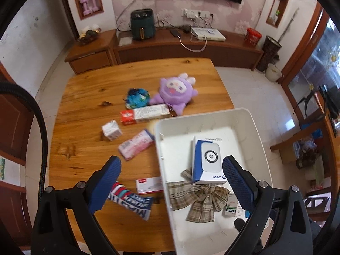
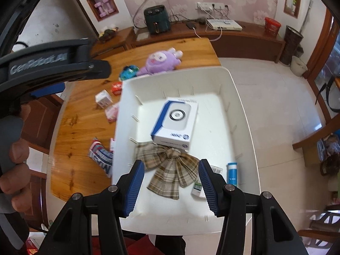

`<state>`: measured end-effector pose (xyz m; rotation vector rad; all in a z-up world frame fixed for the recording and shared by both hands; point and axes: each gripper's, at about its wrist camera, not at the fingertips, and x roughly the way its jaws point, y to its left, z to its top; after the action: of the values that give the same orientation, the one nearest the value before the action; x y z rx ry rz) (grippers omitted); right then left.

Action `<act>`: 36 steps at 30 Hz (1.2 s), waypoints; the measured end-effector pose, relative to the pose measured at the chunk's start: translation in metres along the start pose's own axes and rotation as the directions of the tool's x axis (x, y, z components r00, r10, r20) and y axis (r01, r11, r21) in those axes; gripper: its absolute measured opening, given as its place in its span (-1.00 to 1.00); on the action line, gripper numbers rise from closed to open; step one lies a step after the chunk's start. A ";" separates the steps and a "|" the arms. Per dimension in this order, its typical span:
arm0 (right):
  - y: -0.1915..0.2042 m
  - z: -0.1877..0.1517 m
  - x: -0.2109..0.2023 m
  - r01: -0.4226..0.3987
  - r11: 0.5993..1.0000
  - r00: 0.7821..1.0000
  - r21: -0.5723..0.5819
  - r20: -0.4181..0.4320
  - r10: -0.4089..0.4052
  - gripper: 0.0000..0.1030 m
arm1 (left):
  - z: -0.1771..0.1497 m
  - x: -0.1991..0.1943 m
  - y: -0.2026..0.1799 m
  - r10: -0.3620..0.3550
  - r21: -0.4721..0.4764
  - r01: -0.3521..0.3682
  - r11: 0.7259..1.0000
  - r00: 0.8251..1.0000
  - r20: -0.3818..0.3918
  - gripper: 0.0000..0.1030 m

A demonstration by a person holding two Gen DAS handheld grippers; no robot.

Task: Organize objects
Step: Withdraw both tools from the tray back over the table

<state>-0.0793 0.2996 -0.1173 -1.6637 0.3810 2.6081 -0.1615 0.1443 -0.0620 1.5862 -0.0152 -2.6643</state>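
Left hand-held gripper: jaws spread wide and empty, hanging above the desk edge where it meets the bin's left wall.
Right hand-held gripper: jaws part-way apart with nothing between the pads, hovering over the near end of the bin; a person's hand at the left of this view grips the handle of the other tool.
White bin: sits at the desk's right side and overhangs its edge; it already holds a plaid bow, a blue-and-white device box whose near edge lies on the bow, a blue tube by the right wall, and a small green-labelled carton.
Nearest loose items: a striped printed packet and a flat red-and-white box, just beside the bin's left wall on the desk.
Middle of desk: a pink packet, a small white carton, a long red-and-white box.
Far items: a blue-green ball-like thing and a purple plush toy, touching or nearly so.
Step in hand, as I judge it: choosing the next pick with both tools free.
Doing it well: take the striped packet first with the left tool, closing across its narrow side; lower squarely so the pad clears the bin wall, and drop it in the bare far half of the bin.
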 end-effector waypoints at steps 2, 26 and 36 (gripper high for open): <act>0.006 0.003 -0.006 -0.008 1.000 1.000 -0.007 0.011 0.008 0.05 | 0.000 -0.010 0.008 0.002 -0.005 -0.002 1.000 1.000 0.012 0.89; 0.134 0.022 -0.035 -0.085 0.983 0.990 -0.162 0.101 0.102 0.18 | 0.030 -0.066 0.118 -0.007 0.133 -0.008 0.991 0.994 0.108 0.89; 0.186 0.025 -0.004 -0.051 0.986 0.991 -0.160 0.118 0.070 0.25 | 0.054 -0.038 0.149 -0.084 0.291 0.055 0.955 0.993 0.088 0.89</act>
<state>-0.1278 0.1253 -0.0681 -1.5434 0.2316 2.8354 -0.1864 -0.0038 0.0011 1.5470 -0.3756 -2.9042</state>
